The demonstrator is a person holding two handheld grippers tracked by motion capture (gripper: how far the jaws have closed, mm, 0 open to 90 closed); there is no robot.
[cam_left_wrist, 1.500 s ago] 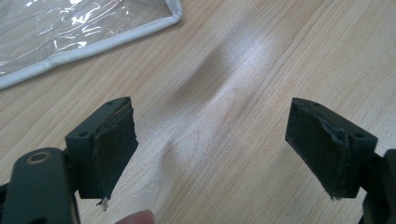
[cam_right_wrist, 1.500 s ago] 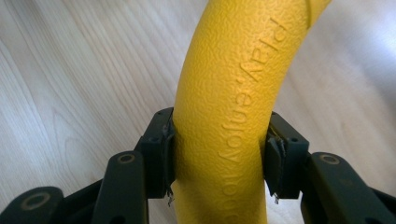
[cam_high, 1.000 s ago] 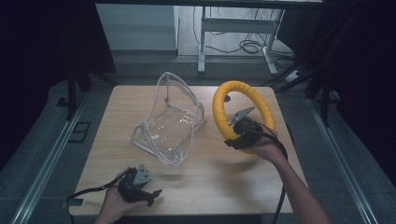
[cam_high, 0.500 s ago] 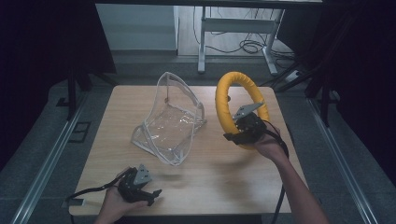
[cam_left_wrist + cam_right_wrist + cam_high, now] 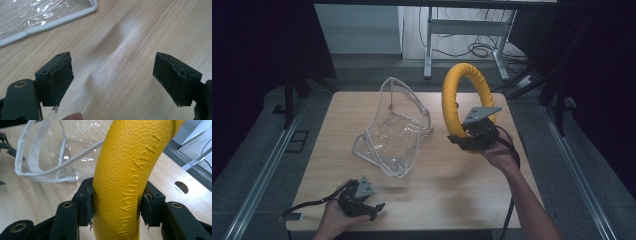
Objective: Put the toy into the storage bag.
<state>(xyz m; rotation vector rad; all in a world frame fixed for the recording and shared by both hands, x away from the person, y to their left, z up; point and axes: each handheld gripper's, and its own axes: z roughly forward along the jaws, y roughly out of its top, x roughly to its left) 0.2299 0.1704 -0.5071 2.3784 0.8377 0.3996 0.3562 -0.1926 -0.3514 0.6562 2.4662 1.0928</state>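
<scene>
Gripping textured yellow foam-covered ring (image 5: 463, 97) upright above right side of wooden worktop (image 5: 442, 185), right claw (image 5: 475, 135) clamped on lower arc. Risks: ring pivoting between pads, snagging rim of clear plastic pouch (image 5: 394, 131) nearby. Left claw (image 5: 368, 209) open, idle near front edge.

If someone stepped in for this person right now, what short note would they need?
Right gripper: shut on the yellow ring, held upright above the table, off its surface.
Left gripper: open, holding nothing, low at the table's near edge.
Clear bag: on the table left of the ring, its mouth open.
Done: ring picked up.
Left, probably: put the ring into the bag; the left gripper might steady the bag.
</scene>
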